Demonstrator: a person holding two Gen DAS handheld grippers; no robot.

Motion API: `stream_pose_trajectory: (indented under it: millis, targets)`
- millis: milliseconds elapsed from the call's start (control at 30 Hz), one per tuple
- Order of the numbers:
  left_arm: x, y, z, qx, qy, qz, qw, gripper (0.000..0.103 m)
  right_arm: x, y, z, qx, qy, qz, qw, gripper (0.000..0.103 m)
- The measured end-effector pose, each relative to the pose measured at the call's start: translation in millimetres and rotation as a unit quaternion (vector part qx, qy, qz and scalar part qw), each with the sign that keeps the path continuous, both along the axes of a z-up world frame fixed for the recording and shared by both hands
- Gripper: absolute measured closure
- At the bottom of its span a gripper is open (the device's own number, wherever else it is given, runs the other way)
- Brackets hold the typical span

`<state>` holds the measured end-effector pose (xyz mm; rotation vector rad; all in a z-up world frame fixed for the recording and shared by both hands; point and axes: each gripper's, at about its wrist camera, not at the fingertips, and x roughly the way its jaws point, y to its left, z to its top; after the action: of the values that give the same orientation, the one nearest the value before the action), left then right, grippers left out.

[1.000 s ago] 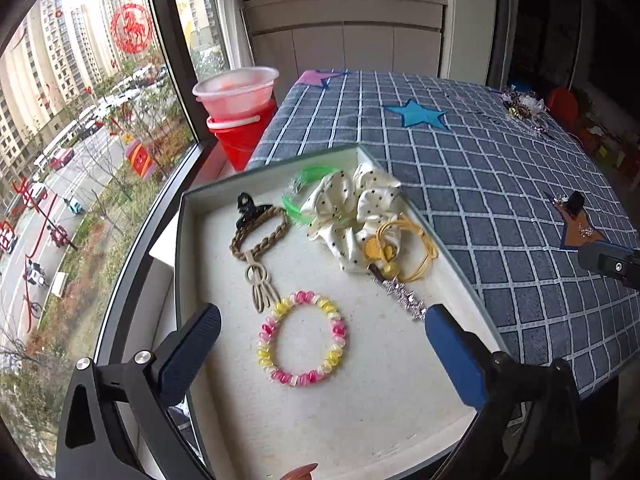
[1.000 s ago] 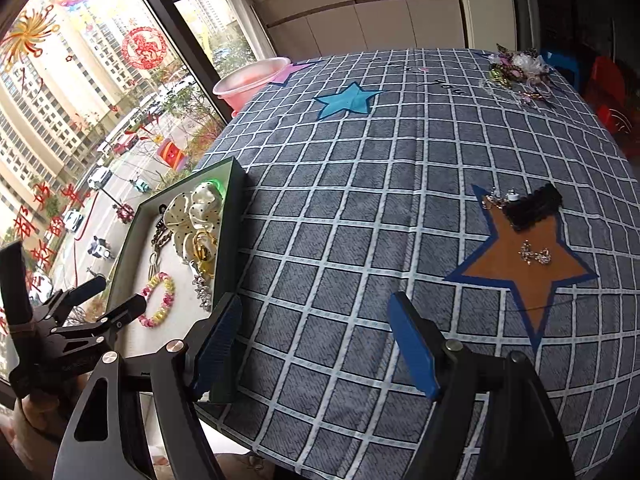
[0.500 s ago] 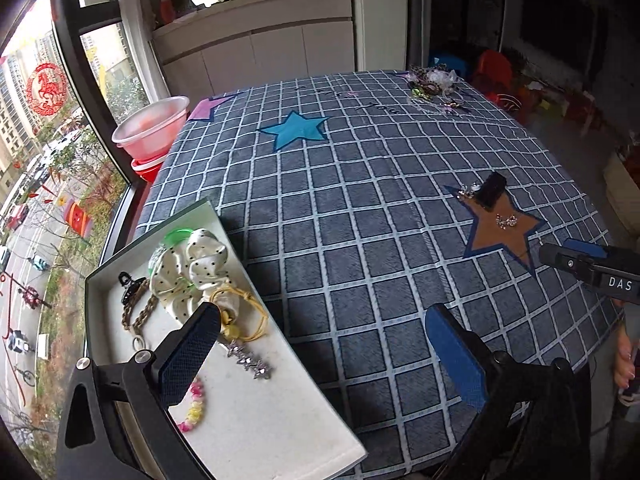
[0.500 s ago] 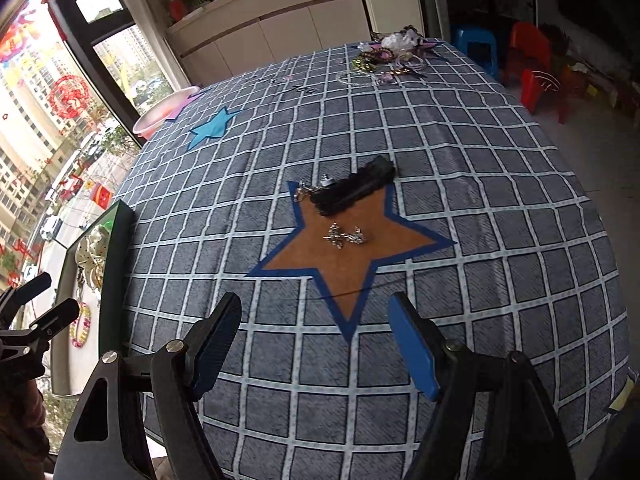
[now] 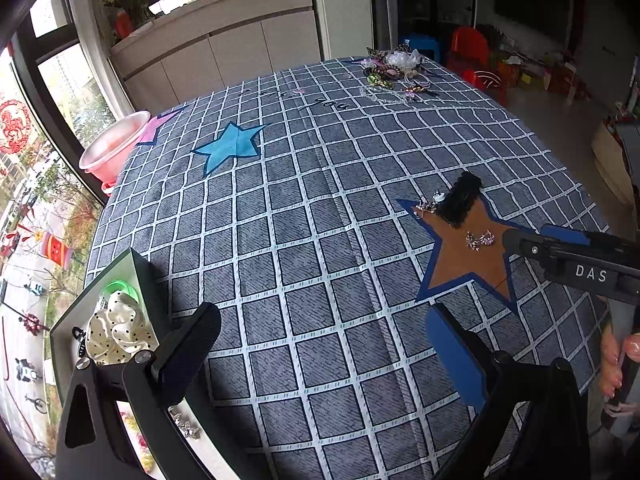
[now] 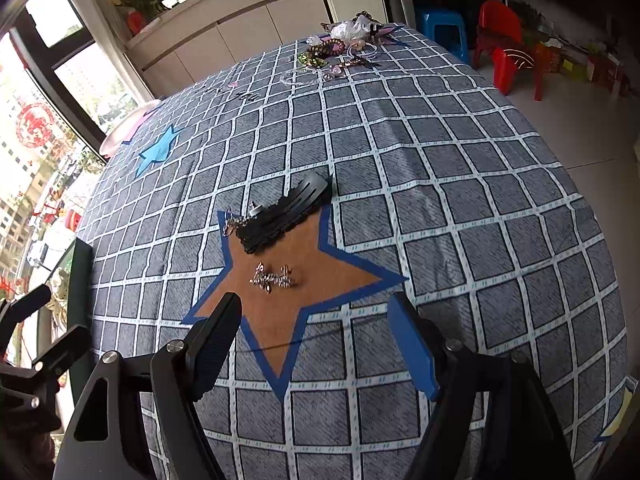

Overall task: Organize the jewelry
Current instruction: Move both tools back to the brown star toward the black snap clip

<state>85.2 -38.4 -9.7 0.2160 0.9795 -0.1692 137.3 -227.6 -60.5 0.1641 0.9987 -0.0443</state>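
An orange star patch [image 6: 296, 304] on the checked cloth holds a silver rhinestone piece [image 6: 272, 276], a black hair clip [image 6: 288, 210] and a small silver piece [image 6: 234, 222]. My right gripper [image 6: 316, 340] is open and empty just short of the silver piece. My left gripper [image 5: 320, 344] is open and empty over the cloth. At its left is the jewelry tray [image 5: 136, 268] with a dotted scrunchie [image 5: 116, 328], a green bangle [image 5: 120, 286] and a silver clip [image 5: 184, 426]. The star's pieces also show in the left wrist view [image 5: 480, 239].
A heap of other jewelry [image 6: 344, 46] lies at the table's far edge. A blue star patch [image 5: 230, 148] and a pink basin [image 5: 108, 148] are at the far left. Red and blue stools [image 6: 504, 48] stand beyond the table. The right gripper's body [image 5: 576, 268] crosses the left view.
Both grippers swung right, away from the tray. The left view left the tray's inside for the cloth. The right gripper closed in on the orange star.
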Motion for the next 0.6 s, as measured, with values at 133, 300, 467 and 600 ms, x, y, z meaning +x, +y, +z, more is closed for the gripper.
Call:
stream_pose_trajectory:
  millis: [133,300,467,600]
  targets:
    - [7,3,-3,-0.002,0.003,0.006,1.0,0.0,24,-7,0,0.009,0.002,-0.018,1.0,0.031]
    - [13,7,-7,-0.004,0.006,0.014,0.9999,0.0,55,-7,-5,0.028,0.006,-0.054,0.998,0.033]
    - [19,11,-10,-0.005,0.01,0.016,0.9998,0.0,78,0,-15,0.017,0.001,-0.103,0.995,0.033]
    - [20,15,-10,-0.006,0.012,0.017,0.9998,0.0,90,16,-18,-0.053,0.005,-0.093,0.994,0.037]
